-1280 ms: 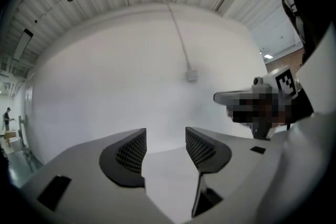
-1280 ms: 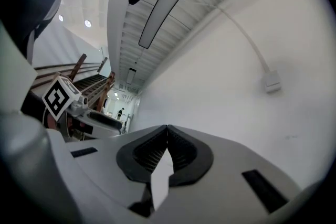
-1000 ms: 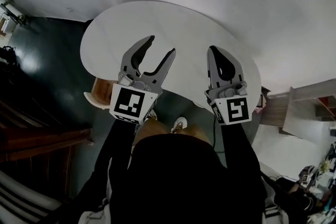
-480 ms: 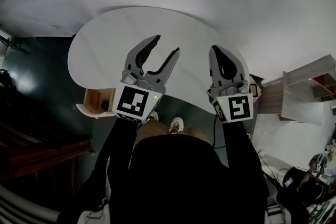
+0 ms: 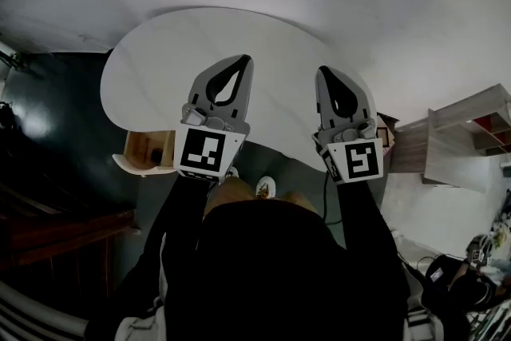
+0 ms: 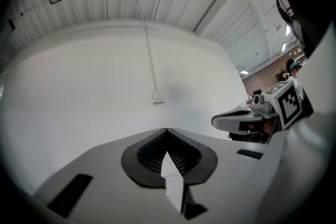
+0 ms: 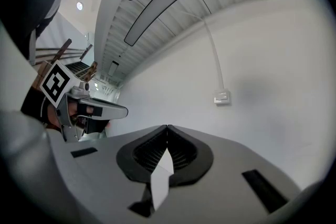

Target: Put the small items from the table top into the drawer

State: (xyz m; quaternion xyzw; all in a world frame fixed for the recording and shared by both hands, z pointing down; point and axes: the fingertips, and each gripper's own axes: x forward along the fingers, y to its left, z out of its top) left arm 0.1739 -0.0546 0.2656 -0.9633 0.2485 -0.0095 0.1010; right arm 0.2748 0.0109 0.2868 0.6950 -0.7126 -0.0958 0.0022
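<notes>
A white rounded table top [image 5: 176, 44] lies below me, and the part I see is plain white. Under its near left edge a wooden drawer [image 5: 144, 152] stands pulled out, with something dark inside. My left gripper [image 5: 247, 58] is held level over the table's near side. Its jaws have just been closing and now meet with nothing between them [image 6: 167, 129]. My right gripper [image 5: 320, 72] hangs beside it to the right, also shut and empty [image 7: 167, 126]. Each gripper view shows the other gripper alongside, the right gripper [image 6: 247, 118] and the left gripper [image 7: 94, 110].
Both grippers face a white wall with a socket [image 6: 158, 96] and a cable running up from it. A wooden shelf unit [image 5: 463, 144] stands to the right of the table. Dark floor [image 5: 56, 108] lies to the left. The person's shoes [image 5: 266, 188] show under the table edge.
The left gripper's jaws were wide open in both earlier frames and are now shut. Both grippers crept a little forward over the table, mostly before the middle frame.
</notes>
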